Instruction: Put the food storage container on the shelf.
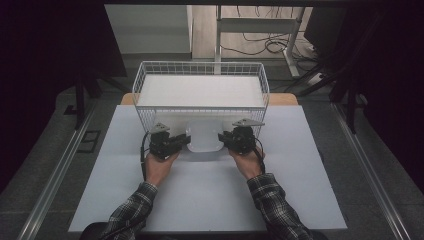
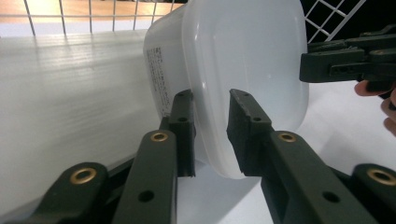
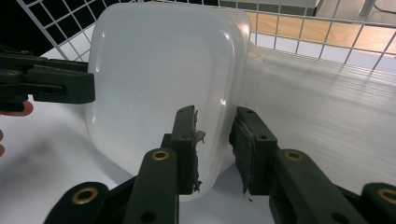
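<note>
high view: dim overall, dark at both sides, corners blackened; the pale table (image 1: 210,195) and the white panel in the wire basket (image 1: 150,80) are the brightest areas. soft shadows lie under the forearms. gripper views: brighter, with glare streaks on the translucent container (image 2: 247,60), sharp at mid-distance; the near black jaws are slightly soft; basket wires bow toward the frame edges.

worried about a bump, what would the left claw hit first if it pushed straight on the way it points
Likely the white plastic container itself: its rim sits between the left claw jaws. Farther along stands the right claw, though depth is unclear.
</note>
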Demonstrator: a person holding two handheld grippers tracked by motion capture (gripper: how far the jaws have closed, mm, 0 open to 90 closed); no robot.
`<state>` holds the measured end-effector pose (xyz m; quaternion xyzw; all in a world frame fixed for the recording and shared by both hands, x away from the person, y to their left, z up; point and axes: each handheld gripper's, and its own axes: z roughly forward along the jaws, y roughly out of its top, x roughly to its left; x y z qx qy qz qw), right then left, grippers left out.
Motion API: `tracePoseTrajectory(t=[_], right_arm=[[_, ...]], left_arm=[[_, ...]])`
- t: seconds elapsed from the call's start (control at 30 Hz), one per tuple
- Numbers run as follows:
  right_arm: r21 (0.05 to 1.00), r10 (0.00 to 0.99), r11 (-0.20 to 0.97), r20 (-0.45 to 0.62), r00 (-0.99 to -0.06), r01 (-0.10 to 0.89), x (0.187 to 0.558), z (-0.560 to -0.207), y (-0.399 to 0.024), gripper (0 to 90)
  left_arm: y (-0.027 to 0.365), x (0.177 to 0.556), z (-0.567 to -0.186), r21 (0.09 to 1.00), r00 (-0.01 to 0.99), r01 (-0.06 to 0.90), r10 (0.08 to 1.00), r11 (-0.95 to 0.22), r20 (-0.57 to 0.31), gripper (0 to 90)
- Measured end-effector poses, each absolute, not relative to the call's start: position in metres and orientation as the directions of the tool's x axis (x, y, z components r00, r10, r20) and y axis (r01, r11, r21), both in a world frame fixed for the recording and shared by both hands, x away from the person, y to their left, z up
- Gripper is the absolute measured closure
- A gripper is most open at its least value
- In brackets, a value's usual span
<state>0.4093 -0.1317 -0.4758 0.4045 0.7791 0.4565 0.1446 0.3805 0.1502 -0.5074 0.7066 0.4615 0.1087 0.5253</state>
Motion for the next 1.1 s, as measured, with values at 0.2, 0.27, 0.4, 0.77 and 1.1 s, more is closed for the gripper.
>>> tracePoseTrajectory(t=[0.2, 0.27, 0.4, 0.77, 1.1], right_arm=[[0.827, 0.768, 0.244, 0.154, -0.621, 0.506, 0.414, -0.477, -0.131, 64.8], [0.828, 0.773, 0.240, 0.153, -0.615, 0.507, 0.416, -0.477, -0.129, 62.0], [0.842, 0.796, 0.257, 0.093, -0.598, 0.474, 0.418, -0.477, -0.125, 63.9], [0.847, 0.808, 0.258, 0.074, -0.584, 0.464, 0.424, -0.473, -0.123, 60.5], [0.846, 0.771, 0.234, 0.138, -0.621, 0.478, 0.410, -0.467, -0.133, 54.4]], left_arm=[[0.148, 0.387, -0.504, 0.842, 0.542, 0.539, 0.778, -0.033, -0.317, 68.2], [0.146, 0.389, -0.502, 0.849, 0.534, 0.527, 0.794, -0.044, -0.291, 66.7], [0.142, 0.396, -0.498, 0.849, 0.519, 0.525, 0.813, -0.059, -0.264, 67.4], [0.142, 0.404, -0.487, 0.874, 0.479, 0.481, 0.854, -0.061, -0.204, 53.1], [0.150, 0.377, -0.484, 0.859, 0.552, 0.507, 0.791, -0.067, -0.264, 23.0]])
